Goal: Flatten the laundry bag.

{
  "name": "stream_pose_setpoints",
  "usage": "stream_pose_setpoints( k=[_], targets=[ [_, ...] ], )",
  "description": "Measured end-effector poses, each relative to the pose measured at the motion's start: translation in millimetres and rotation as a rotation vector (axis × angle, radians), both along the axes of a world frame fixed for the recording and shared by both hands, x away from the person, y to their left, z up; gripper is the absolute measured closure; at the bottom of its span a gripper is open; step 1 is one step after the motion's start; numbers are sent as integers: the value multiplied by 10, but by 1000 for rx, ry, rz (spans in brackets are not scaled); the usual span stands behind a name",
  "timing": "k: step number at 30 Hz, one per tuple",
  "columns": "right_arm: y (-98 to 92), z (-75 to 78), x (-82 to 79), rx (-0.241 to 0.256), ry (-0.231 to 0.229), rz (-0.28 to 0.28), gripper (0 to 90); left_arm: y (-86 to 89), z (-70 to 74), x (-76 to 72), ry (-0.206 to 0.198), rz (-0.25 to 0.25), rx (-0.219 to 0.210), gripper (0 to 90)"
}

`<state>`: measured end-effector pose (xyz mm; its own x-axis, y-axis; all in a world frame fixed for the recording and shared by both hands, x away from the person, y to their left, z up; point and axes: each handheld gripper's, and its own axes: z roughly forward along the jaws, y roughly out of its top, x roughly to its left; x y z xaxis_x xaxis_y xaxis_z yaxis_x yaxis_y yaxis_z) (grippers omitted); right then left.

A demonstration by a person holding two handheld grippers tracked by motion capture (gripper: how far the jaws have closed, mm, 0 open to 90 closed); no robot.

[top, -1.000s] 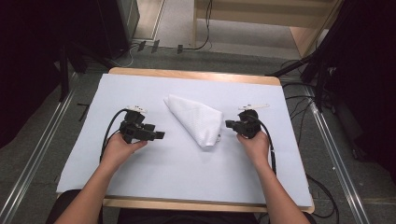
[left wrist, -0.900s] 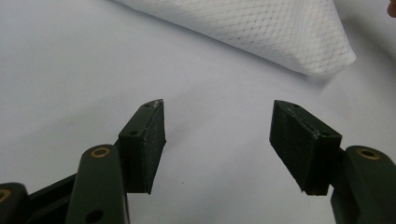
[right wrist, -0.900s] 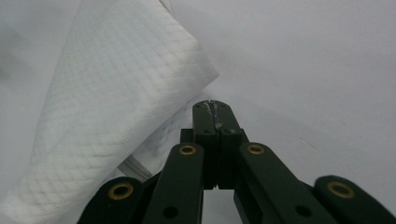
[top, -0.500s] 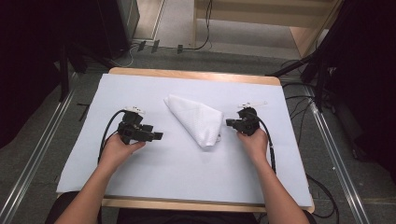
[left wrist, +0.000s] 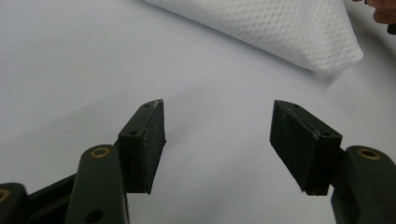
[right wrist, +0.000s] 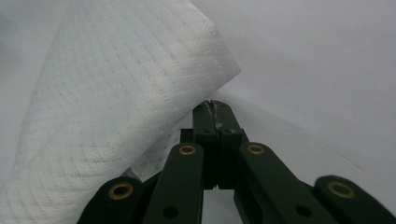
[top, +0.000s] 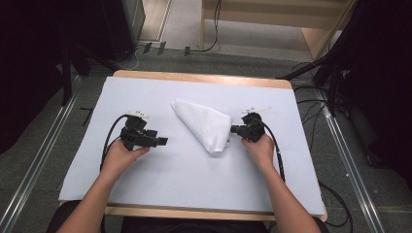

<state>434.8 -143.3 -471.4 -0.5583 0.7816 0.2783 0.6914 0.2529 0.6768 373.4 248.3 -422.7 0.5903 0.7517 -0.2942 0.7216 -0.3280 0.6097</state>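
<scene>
A white folded cloth [top: 204, 124] lies mid-table on the white sheet [top: 194, 179]. My left gripper [top: 164, 141] rests on the sheet left of the cloth, jaws pointing toward it. In the left gripper view my left gripper [left wrist: 218, 130] is open with bare sheet between its pads, and the cloth [left wrist: 280, 28] lies a short way ahead. My right gripper [top: 234, 129] is at the cloth's right edge. In the right gripper view my right gripper [right wrist: 213, 106] is shut, its tips against the cloth [right wrist: 116, 102], which drapes over its left side. No cloth shows between the jaws.
The wooden table's far edge [top: 204, 77] shows beyond the sheet. Cables [top: 311, 104] and a metal rail [top: 350, 170] run along the floor at the right. A black cable [top: 109, 136] loops from the left gripper.
</scene>
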Motion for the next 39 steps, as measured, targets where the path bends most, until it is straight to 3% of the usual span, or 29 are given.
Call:
stream_pose_setpoints(
  k=[17,39],
  targets=[
    [113,162,-82,26,-44,43,900,107,15,25,11,29,-9,372],
    [390,333,-293,71,-75,162,900,270,15,65,16,66,-10,374]
  ],
)
